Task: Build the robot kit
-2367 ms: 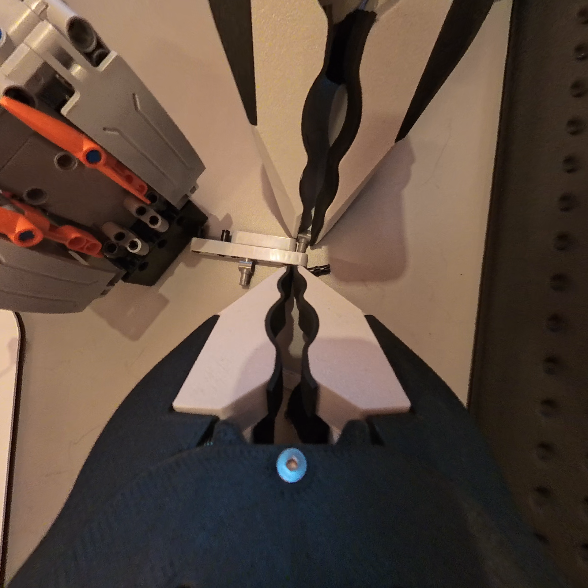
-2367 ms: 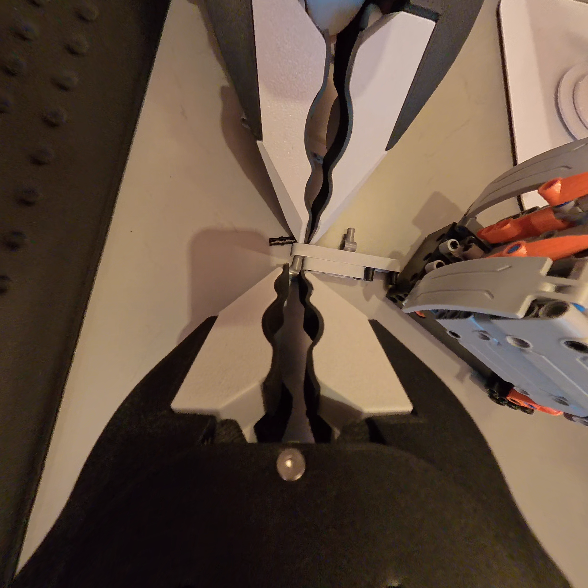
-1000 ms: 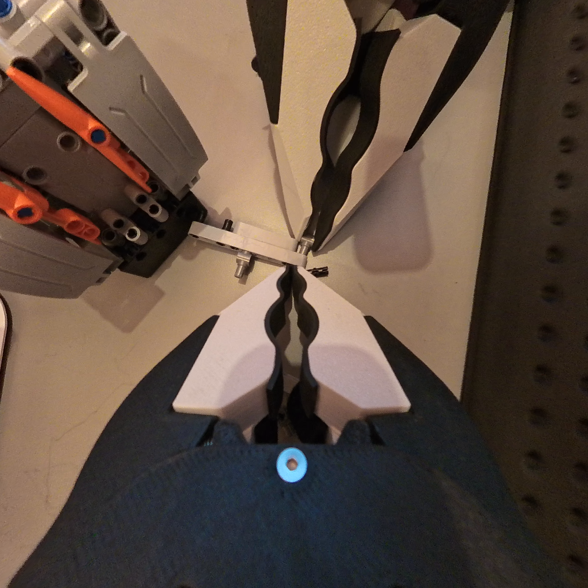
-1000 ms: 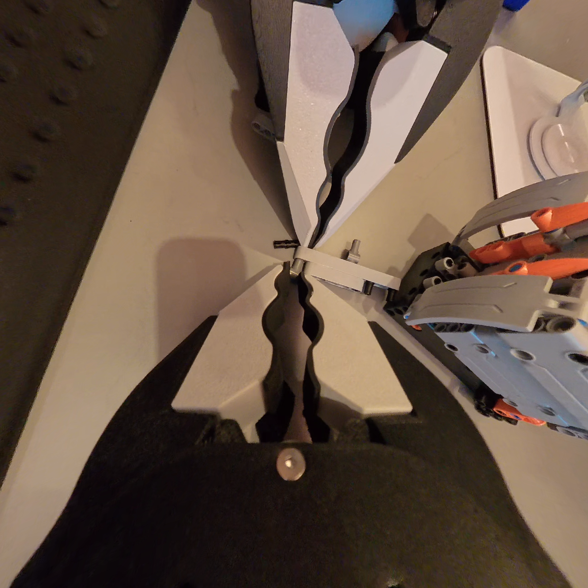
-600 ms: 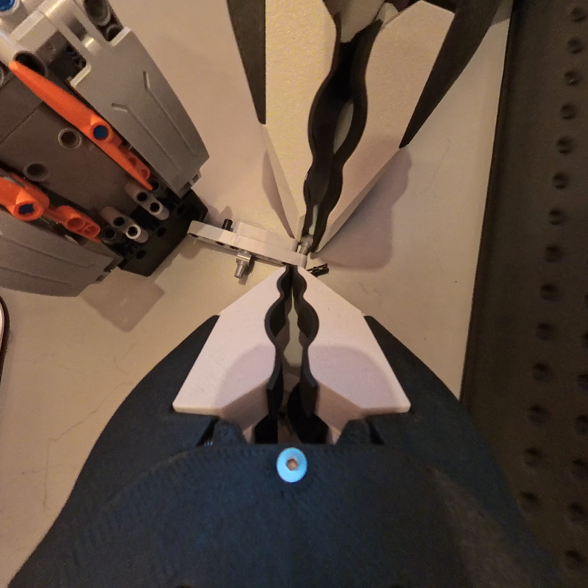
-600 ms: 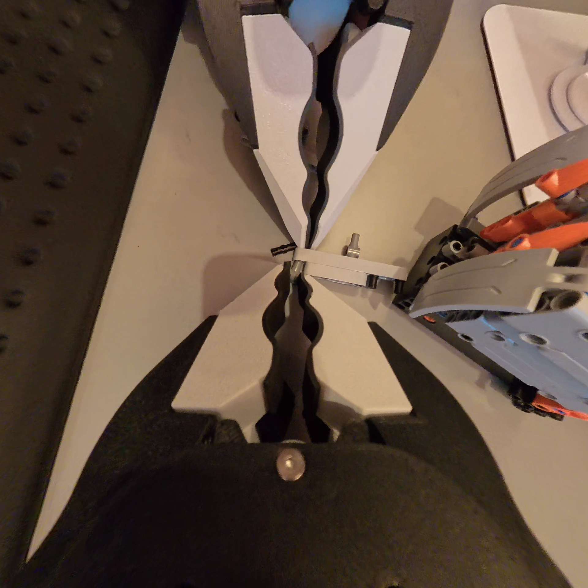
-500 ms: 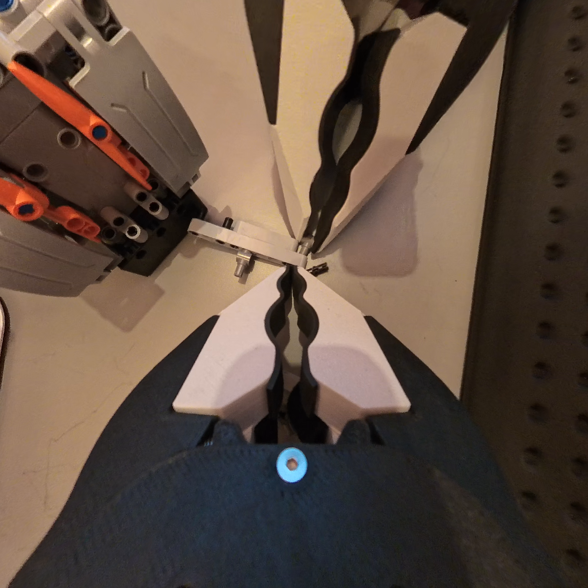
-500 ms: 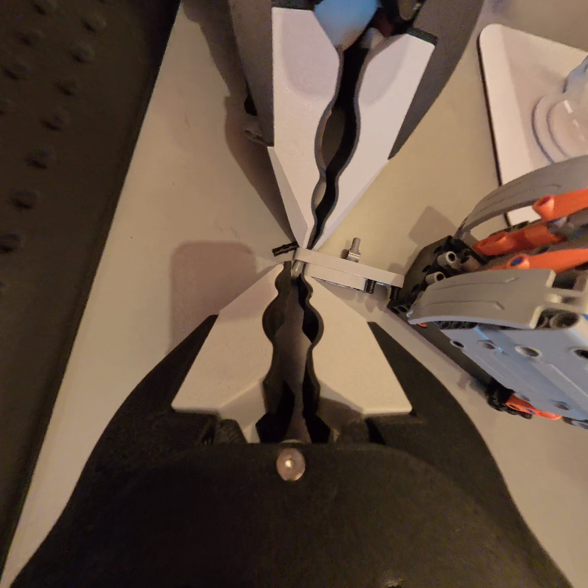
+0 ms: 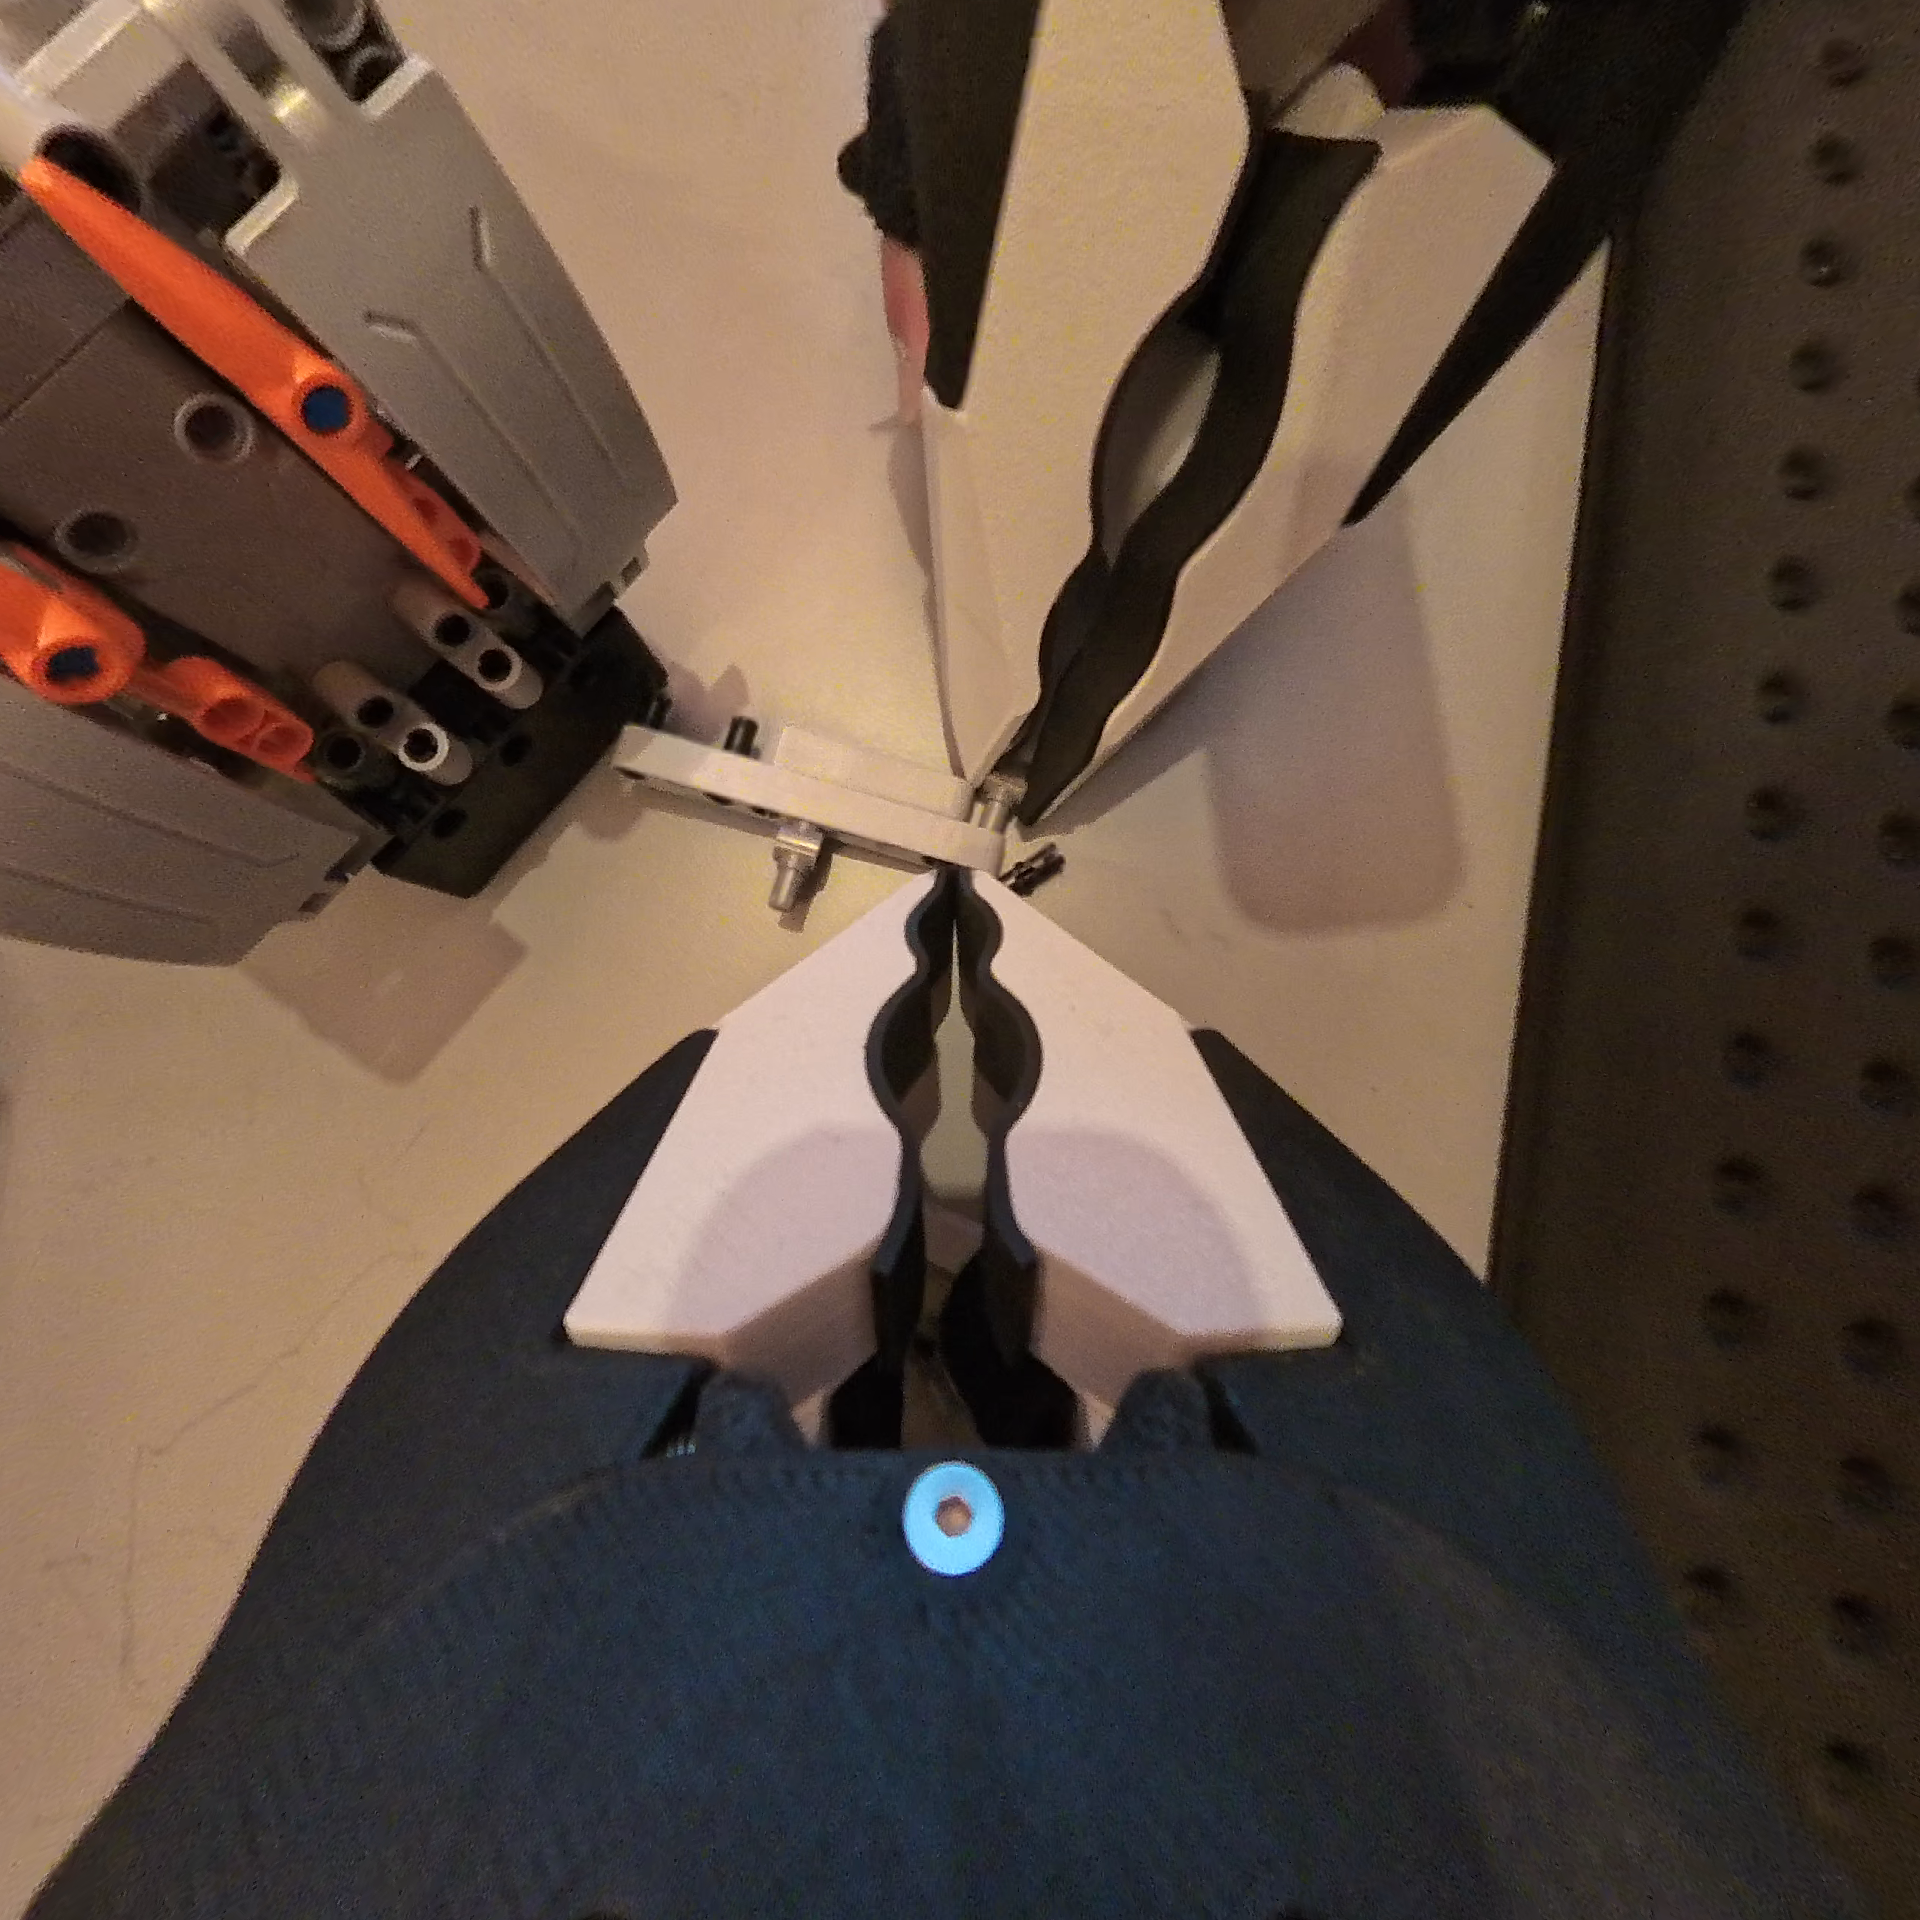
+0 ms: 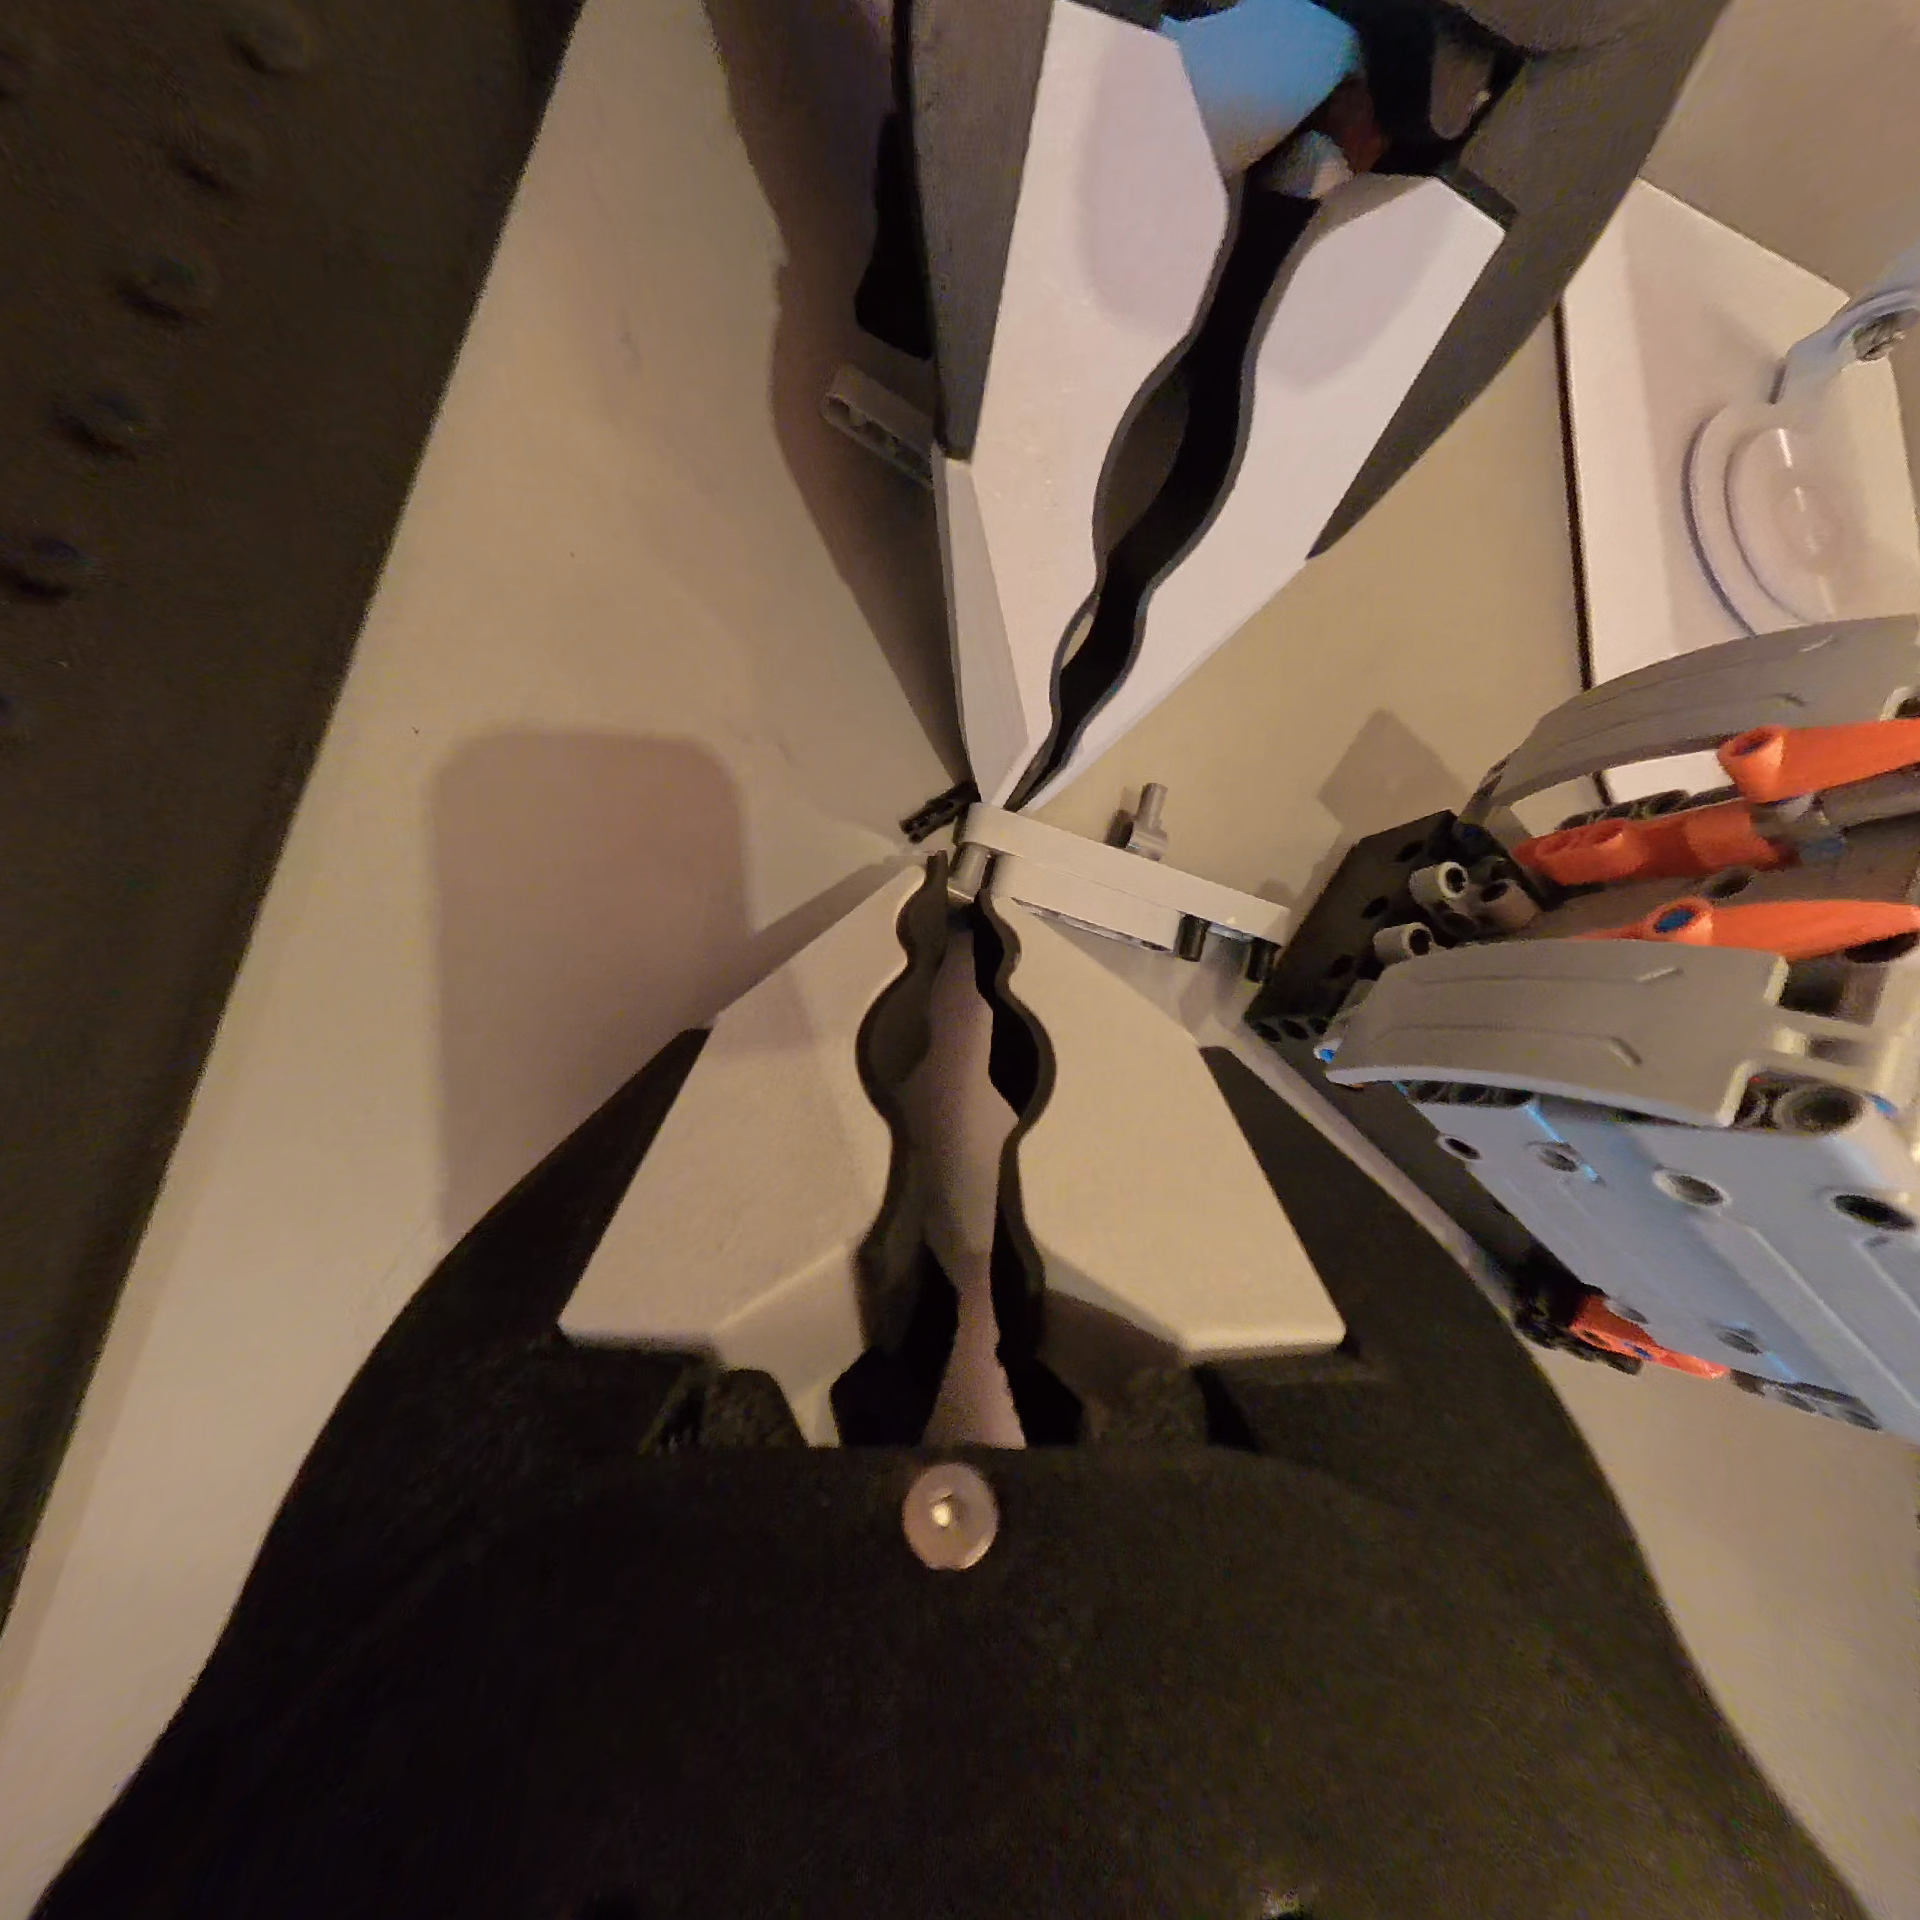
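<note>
Left wrist view: the left gripper [image 9: 951, 883] has its jaws closed to a thin slit, the tips pinching the near edge of a light grey beam [image 9: 821, 795] at its right end. The beam runs left to a brick model [image 9: 291, 520] of grey panels, orange links and a black block, which lies on the pale table [image 9: 312, 1195]. A grey pin [image 9: 792, 873] sticks out of the beam toward the camera, and a small black pin [image 9: 1034, 862] lies just beside the beam's right end. From above, the right gripper [image 9: 1003, 805] comes down tilted, its tips nearly together on a grey peg [image 9: 994, 800] at that same end. A dark perforated mat [image 9: 1745, 831] runs along the right.

Right wrist view: the right gripper [image 10: 961, 883] is almost closed, its tips gripping the peg [image 10: 966, 868] at the beam's [image 10: 1101, 878] left end. The left gripper [image 10: 997, 795] meets the beam from the far side, jaws nearly shut on its edge. The black pin [image 10: 930, 816] lies on the table [image 10: 520, 935] touching or just beside that end. The model [image 10: 1610, 1039] lies to the right, with a white tray [image 10: 1662, 468] behind it holding a clear round piece [image 10: 1787, 509]. A small grey brick [image 10: 878, 431] shows beside the left gripper. The mat [image 10: 187, 416] fills the left.
</note>
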`<state>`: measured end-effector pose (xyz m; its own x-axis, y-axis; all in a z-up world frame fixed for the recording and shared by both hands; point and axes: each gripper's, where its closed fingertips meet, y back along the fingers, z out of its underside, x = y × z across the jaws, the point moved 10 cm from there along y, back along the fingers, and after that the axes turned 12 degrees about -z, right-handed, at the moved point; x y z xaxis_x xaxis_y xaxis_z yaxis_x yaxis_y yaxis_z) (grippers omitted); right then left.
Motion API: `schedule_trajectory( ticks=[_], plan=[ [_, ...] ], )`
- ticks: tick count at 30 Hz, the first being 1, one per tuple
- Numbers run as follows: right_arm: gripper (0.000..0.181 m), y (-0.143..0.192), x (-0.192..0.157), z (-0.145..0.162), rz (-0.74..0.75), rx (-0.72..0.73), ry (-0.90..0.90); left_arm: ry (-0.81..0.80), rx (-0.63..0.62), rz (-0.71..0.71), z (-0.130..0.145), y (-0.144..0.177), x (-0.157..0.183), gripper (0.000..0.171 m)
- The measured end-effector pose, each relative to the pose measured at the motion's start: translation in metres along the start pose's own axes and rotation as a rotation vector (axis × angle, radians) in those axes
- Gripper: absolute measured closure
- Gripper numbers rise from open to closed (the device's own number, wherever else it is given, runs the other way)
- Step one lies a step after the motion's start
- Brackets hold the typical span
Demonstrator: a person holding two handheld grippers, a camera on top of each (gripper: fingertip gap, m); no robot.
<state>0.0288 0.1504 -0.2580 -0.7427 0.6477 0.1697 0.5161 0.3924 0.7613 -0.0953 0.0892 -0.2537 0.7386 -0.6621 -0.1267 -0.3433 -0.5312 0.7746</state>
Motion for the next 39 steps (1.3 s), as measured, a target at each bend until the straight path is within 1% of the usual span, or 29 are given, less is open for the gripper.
schedule_trajectory(
  ticks=[3, 4, 5, 8, 10, 12, 14, 16, 19, 20, 21, 24, 35, 39],
  plan=[
    [0.178, 0.001, 0.0, 0.001, -0.02, 0.015, -0.012, -0.017, -0.007, 0.009, 0.0, 0.001, 0.002, 0.171],
    [0.178, 0.001, 0.0, 0.0, -0.027, 0.021, -0.016, -0.022, -0.014, 0.013, 0.0, 0.002, 0.001, 0.168],
    [0.178, 0.001, 0.0, 0.001, -0.033, 0.027, -0.02, -0.021, -0.013, 0.018, 0.0, 0.004, 0.001, 0.159],
    [0.178, 0.0, -0.001, 0.0, -0.052, 0.041, -0.027, -0.045, 0.024, 0.027, -0.004, 0.014, 0.002, 0.146],
    [0.178, 0.0, -0.001, 0.0, -0.056, 0.043, -0.024, -0.051, 0.009, -0.008, -0.004, 0.016, -0.001, 0.138],
    [0.178, 0.0, -0.001, 0.0, -0.059, 0.045, -0.025, -0.039, -0.01, -0.011, -0.002, 0.014, -0.003, 0.123],
    [0.178, 0.0, -0.002, 0.0, -0.059, 0.043, -0.02, -0.05, -0.03, -0.037, -0.001, 0.011, -0.005, 0.117],
    [0.178, 0.0, -0.002, 0.0, -0.063, 0.047, -0.023, -0.052, -0.057, -0.025, 0.0, 0.006, -0.004, 0.109],
    [0.177, 0.0, -0.001, 0.0, -0.066, 0.052, -0.027, -0.058, -0.057, -0.021, -0.003, 0.002, 0.0, 0.114],
    [0.178, 0.0, -0.001, 0.0, -0.067, 0.053, -0.03, -0.058, -0.05, -0.019, -0.004, 0.001, 0.001, 0.118],
    [0.178, 0.0, -0.001, 0.0, -0.069, 0.055, -0.032, -0.06, -0.042, -0.015, -0.004, 0.001, 0.003, 0.127],
    [0.178, 0.0, -0.002, 0.0, -0.077, 0.064, -0.04, -0.053, -0.041, -0.026, -0.004, 0.001, 0.003, 0.132],
    [0.178, 0.0, -0.003, 0.0, -0.073, 0.089, -0.064, -0.042, -0.007, -0.035, -0.001, 0.001, 0.004, 0.132],
    [0.179, 0.0, -0.002, 0.002, -0.084, 0.115, -0.098, -0.025, 0.013, -0.035, 0.002, 0.001, 0.003, 0.132]
  ],
)
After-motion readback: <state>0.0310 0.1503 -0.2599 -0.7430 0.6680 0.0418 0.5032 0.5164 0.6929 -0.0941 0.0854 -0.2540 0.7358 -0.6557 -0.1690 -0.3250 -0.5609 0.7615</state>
